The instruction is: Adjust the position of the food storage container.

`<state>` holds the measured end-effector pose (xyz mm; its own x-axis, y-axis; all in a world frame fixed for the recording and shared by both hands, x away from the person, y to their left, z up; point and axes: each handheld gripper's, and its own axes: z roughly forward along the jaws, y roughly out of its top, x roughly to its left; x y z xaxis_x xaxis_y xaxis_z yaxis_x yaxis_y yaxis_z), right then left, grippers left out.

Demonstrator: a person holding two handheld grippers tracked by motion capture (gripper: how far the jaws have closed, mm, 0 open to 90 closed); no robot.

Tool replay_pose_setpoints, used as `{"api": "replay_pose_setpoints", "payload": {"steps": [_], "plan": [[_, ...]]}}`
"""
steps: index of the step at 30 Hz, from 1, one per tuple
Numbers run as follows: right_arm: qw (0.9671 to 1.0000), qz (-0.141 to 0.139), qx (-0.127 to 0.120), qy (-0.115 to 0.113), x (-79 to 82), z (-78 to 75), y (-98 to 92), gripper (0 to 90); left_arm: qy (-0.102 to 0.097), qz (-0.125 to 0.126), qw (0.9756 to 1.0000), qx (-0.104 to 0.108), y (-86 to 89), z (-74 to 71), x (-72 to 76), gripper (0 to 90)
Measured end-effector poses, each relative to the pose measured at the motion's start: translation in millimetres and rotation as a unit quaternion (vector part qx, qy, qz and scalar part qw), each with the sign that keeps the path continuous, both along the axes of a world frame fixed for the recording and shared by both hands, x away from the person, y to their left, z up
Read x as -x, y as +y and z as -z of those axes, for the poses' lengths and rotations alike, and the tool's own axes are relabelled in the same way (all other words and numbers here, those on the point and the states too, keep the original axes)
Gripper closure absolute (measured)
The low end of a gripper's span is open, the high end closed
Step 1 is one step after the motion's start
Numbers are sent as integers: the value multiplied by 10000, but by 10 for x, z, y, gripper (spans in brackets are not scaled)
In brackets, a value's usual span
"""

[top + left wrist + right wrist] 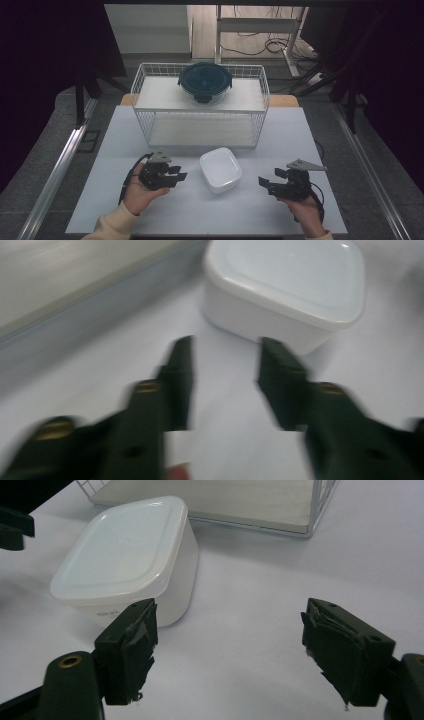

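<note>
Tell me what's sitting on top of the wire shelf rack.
A dark round lidded container stands on the upper board of the wire shelf rack, near its middle. Its lid hides whatever is inside. The lower board looks bare through the mesh.

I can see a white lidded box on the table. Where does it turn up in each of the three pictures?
High view: the white box sits at table centre, between the two grippers, in front of the wire rack.
Left gripper view: upper right, beyond the open jaws.
Right gripper view: upper left, just past the left jaw.
Shared landmark: the wire rack's lower shelf, behind the box in each view.
</note>
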<state>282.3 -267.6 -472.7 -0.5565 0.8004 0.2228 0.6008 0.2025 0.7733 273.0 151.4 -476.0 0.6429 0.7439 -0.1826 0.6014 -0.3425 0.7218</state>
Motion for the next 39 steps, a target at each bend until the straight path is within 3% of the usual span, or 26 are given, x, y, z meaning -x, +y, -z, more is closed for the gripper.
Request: {"api": "replay_pose_setpoints", "payload": {"steps": [3,6,11,15,18,21,26,32,39], "plan": [[9998,-143,-56,93,-12,0,5,322,208,-176,9996,30,69,22,26,299],[9995,-284,22,167,-23,-12,25,393,343,-313,9989,57,138,70,14,232],[9984,-400,309,251,-63,-39,59,553,538,-392,9976,207,219,108,-19,221],[9961,-557,598,324,-157,-100,143,755,486,-330,9981,183,223,111,-7,242],[9921,-772,907,386,-258,-106,263,884,469,-315,9983,168,219,116,-4,240],[9876,-878,1228,419,-382,-76,414,892,498,-316,9981,175,226,134,-11,239],[9836,-937,1499,371,-533,-20,581,894,552,-286,9979,191,228,155,-32,240],[9827,-985,1511,417,-604,65,678,893,532,-266,9981,182,220,154,-31,243],[9811,-1112,1520,439,-553,105,762,894,513,-258,9982,172,225,148,-26,245]]}}
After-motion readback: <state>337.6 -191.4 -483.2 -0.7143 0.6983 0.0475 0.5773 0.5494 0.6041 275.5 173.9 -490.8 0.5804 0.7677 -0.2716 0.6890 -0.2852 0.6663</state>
